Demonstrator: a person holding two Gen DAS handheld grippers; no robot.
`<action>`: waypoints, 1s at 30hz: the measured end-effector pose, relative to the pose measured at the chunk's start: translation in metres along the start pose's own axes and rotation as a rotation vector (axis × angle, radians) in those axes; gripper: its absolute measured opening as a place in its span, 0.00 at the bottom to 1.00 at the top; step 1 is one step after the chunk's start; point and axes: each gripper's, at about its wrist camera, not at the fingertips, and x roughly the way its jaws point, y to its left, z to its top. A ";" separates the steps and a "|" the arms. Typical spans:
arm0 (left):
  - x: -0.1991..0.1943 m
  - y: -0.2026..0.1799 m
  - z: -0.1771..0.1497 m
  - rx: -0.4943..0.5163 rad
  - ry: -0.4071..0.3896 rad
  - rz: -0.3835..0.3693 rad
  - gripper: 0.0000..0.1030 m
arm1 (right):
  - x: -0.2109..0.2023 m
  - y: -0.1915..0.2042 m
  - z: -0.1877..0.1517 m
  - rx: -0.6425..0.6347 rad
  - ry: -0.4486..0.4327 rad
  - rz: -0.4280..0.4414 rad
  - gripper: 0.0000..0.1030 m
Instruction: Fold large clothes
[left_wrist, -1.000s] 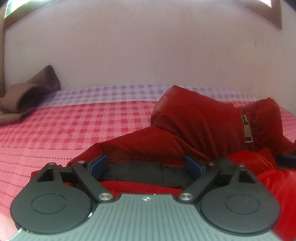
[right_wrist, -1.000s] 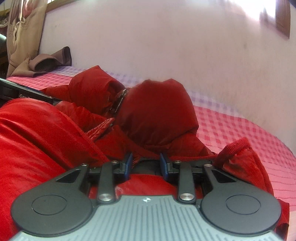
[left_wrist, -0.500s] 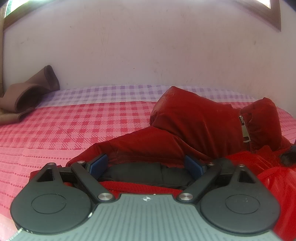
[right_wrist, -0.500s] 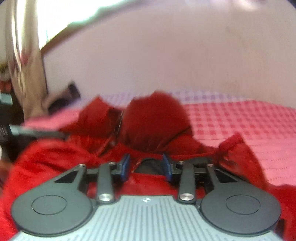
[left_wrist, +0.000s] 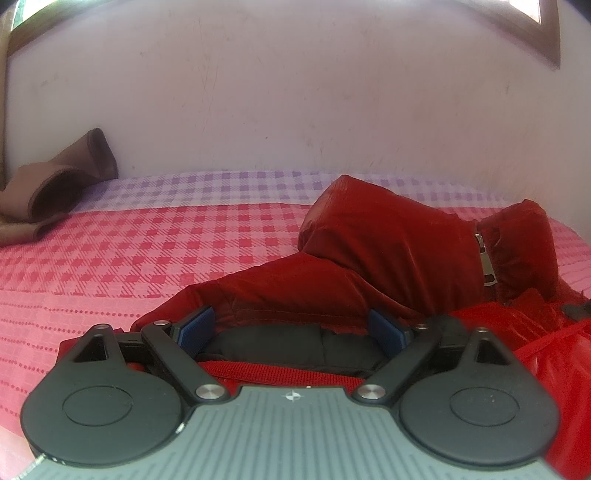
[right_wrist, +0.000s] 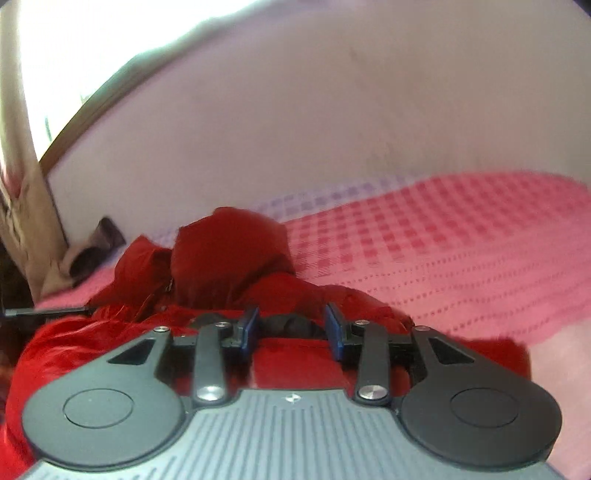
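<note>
A red hooded jacket (left_wrist: 388, 251) lies crumpled on the bed, its metal zipper pull (left_wrist: 487, 266) showing at the collar. My left gripper (left_wrist: 290, 328) rests low over the jacket's near edge. Its jaws stand wide open, with black lining and a red hem lying loosely between the blue pads (left_wrist: 195, 328). In the right wrist view the jacket (right_wrist: 229, 258) bunches up towards the hood. My right gripper (right_wrist: 291, 330) is shut on a thick fold of red fabric and black lining. The view there is tilted and blurred.
The bed wears a pink-and-red checked cover (left_wrist: 147, 258) with a lilac strip along a pale wall (left_wrist: 295, 92). A brown garment (left_wrist: 55, 188) lies at the far left corner. A beige curtain (right_wrist: 22, 206) hangs at the left, under a bright window.
The right gripper has swung rightwards and rolled, carrying its fold of jacket; the bed now looks slanted. The bright red fold in the left view slid right. The left gripper stayed put.
</note>
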 end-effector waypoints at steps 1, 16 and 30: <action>0.000 0.001 0.000 -0.003 -0.001 0.000 0.87 | 0.002 0.005 -0.001 -0.026 0.009 -0.022 0.36; -0.002 0.001 0.000 -0.015 -0.009 0.002 0.87 | 0.025 0.044 -0.011 -0.297 0.034 -0.249 0.42; -0.015 0.003 0.004 -0.011 -0.027 -0.012 0.96 | -0.002 0.035 0.003 -0.181 -0.033 -0.132 0.78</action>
